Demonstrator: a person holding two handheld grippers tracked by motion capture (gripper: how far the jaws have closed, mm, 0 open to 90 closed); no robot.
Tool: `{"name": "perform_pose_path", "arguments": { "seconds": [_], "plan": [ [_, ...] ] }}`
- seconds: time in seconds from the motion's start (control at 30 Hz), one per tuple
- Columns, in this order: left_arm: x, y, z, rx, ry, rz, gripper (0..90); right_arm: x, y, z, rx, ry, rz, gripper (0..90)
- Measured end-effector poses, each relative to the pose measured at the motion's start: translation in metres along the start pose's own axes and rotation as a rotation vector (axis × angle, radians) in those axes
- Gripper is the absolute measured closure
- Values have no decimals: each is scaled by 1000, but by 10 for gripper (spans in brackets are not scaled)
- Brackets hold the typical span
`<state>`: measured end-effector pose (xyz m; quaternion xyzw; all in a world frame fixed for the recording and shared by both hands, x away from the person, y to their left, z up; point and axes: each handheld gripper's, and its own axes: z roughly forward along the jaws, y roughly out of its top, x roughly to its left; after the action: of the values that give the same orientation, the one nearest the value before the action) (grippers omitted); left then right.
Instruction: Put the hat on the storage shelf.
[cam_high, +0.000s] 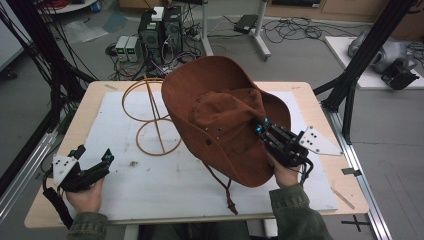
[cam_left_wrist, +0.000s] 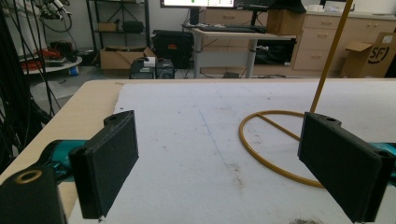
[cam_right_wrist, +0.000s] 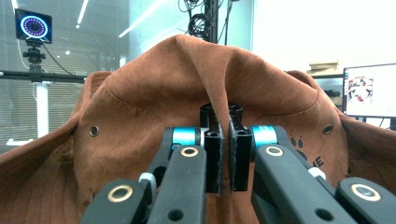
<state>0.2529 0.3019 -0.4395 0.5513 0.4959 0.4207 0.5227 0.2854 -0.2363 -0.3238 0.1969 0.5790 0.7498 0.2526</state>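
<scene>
A brown suede hat (cam_high: 220, 115) with a wide brim is lifted off the table, tilted toward the camera, its chin cord (cam_high: 227, 187) dangling to the table. My right gripper (cam_high: 258, 126) is shut on a fold of the hat's crown; in the right gripper view the jaws pinch the brown fabric (cam_right_wrist: 224, 84) between them at my right gripper (cam_right_wrist: 224, 140). My left gripper (cam_high: 95, 157) rests at the table's front left, open, with nothing between its pads (cam_left_wrist: 112, 154). A yellow wire stand (cam_high: 152, 120) with two rings stands left of the hat, its ring (cam_left_wrist: 275, 149) showing ahead of my left gripper (cam_left_wrist: 224, 163).
A white mat (cam_high: 125, 170) covers most of the wooden table (cam_high: 85, 105). Computers and cables (cam_high: 160, 35) lie on the floor behind the table. Black frame posts (cam_high: 360, 65) rise at the right, more cables at the left.
</scene>
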Motion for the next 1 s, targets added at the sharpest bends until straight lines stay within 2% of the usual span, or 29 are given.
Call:
{"name": "perform_pose_path", "arguments": {
  "seconds": [0.3, 0.5, 0.73, 0.83, 1.0],
  "plan": [
    [-1, 0, 0, -3, -6, -5, 125, -4, 6, 20, -41, 2, 9, 875],
    [0, 0, 0, -6, -6, -10, 125, -6, 5, 35, -48, 9, 11, 875],
    [2, 0, 0, -8, -3, -18, 125, -7, 4, 57, -56, 16, 5, 873],
    [2, 0, 0, -10, -4, -18, 125, -8, 4, 72, -64, 25, 19, 873],
    [2, 0, 1, -6, -4, -19, 125, -8, 4, 86, -63, 29, 27, 873]
  ]
}}
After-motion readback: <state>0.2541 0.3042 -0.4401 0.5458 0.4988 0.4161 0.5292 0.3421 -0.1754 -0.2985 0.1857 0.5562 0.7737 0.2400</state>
